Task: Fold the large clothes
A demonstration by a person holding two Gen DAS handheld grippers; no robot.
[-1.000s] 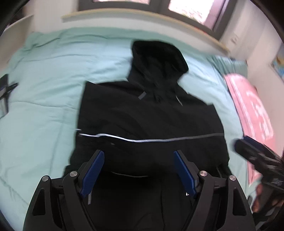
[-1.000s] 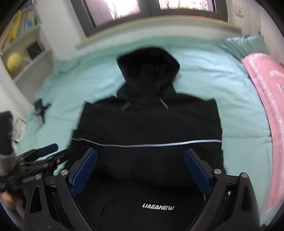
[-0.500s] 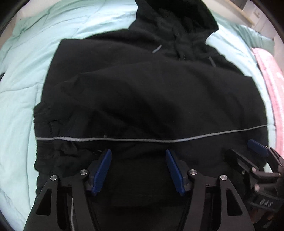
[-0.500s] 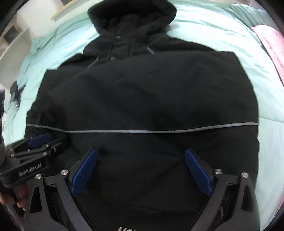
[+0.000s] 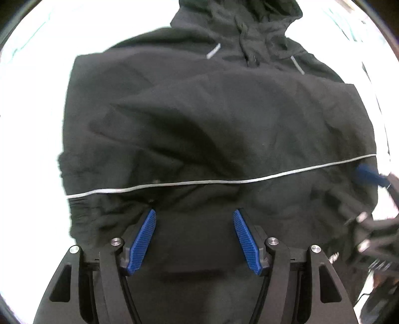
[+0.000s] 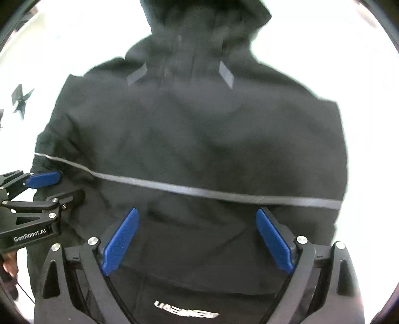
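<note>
Hoodie (image 5: pixel 212 119) flat | left gripper (image 5: pixel 194 214) — released, closing, pointing down | right gripper (image 6: pixel 197 214) — released, closing slightly

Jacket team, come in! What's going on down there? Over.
Left gripper open above jacket, jaws just narrowed, nothing gripped. Right gripper open wide. Jacket flat, partly folded, hood at far end. Nothing blocking.

Overexposed bedding (image 6: pixel 369 74) — washed white; small dark object (image 6: pixel 21 99) lying on it
</note>
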